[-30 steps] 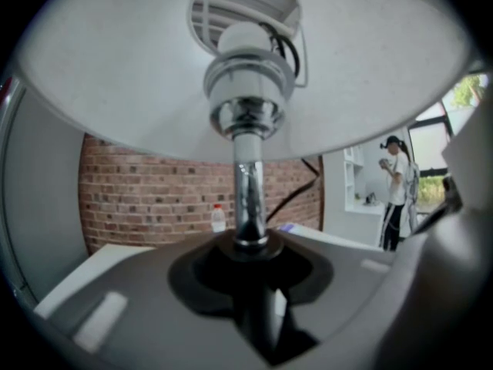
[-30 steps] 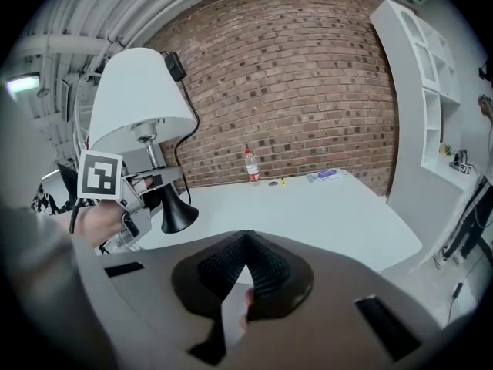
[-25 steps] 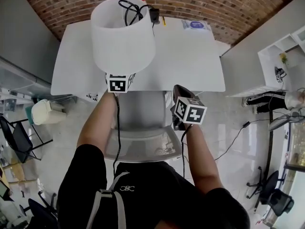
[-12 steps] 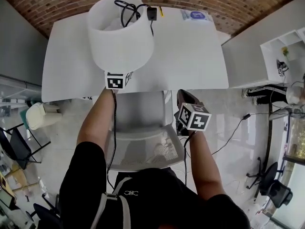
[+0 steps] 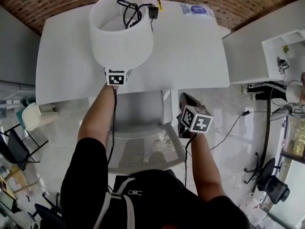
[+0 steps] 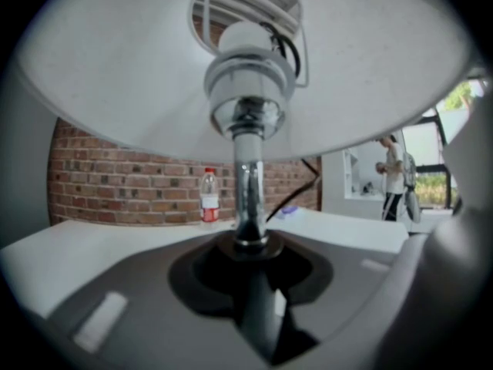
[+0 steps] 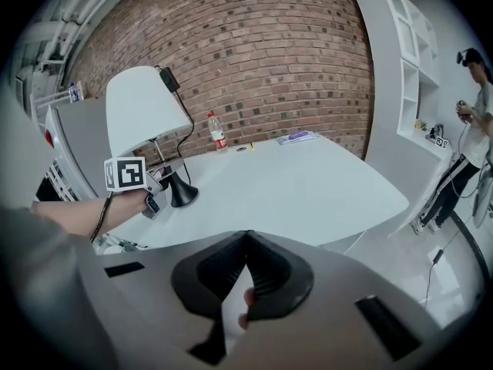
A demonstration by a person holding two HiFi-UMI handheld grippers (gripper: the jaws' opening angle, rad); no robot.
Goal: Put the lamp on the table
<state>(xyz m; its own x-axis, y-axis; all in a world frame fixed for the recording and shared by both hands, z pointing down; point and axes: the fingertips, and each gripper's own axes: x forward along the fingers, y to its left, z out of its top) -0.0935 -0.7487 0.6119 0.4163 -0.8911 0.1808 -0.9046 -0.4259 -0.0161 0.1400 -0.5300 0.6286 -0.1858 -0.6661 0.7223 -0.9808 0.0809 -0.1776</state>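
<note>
The lamp has a wide white shade (image 5: pixel 121 32) with its black cord and plug (image 5: pixel 139 11) coiled inside. In the left gripper view its chrome stem (image 6: pixel 248 191) stands upright between the jaws, and my left gripper (image 6: pixel 251 245) is shut on it. From the right gripper view the lamp's black cone base (image 7: pixel 182 193) is at the white table's (image 5: pixel 190 56) near left corner; I cannot tell whether it touches the top. My right gripper (image 5: pixel 193 116) hangs over the chair, off the table, with its jaws (image 7: pixel 246 236) shut on nothing.
A grey mesh chair (image 5: pixel 143 142) stands between me and the table edge. A plastic bottle (image 7: pixel 218 139) and a blue packet (image 5: pixel 196 9) sit at the table's far side by the brick wall. White shelves (image 7: pixel 400 68) and a standing person (image 7: pixel 471 122) are at the right.
The lamp and my left gripper have moved a little farther in over the table. My right gripper has drifted slightly toward me and to the right, still shut.
</note>
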